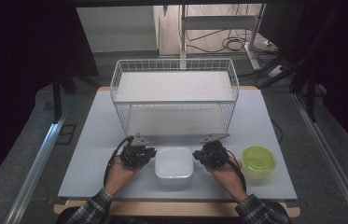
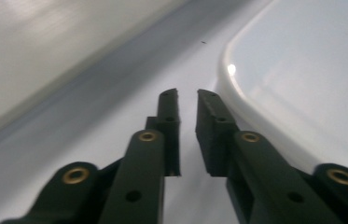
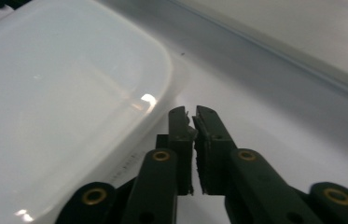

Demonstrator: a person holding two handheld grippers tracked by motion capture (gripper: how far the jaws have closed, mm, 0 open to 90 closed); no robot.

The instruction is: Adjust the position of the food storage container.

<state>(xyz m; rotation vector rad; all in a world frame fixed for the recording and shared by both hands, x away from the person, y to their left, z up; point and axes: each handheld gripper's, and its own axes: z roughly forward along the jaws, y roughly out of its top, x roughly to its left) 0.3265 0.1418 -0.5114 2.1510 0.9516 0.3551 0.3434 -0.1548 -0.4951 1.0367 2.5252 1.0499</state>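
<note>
A white square container (image 1: 174,163) with rounded corners sits on the table near the front edge, between my two grippers. My left gripper (image 1: 150,153) is just left of it and low over the table. In the left gripper view the jaws (image 2: 188,93) stand a narrow gap apart with nothing between them, and the container (image 2: 302,70) lies to their right. My right gripper (image 1: 198,157) is just right of the container. In the right gripper view the jaws (image 3: 192,112) are parted by only a thin slit, empty, with the container (image 3: 59,93) to their left.
A white wire basket shelf (image 1: 174,88) stands at the back middle of the pale table (image 1: 92,140). A round green-lidded container (image 1: 258,159) sits to the right of my right hand. Bare table lies along the left side.
</note>
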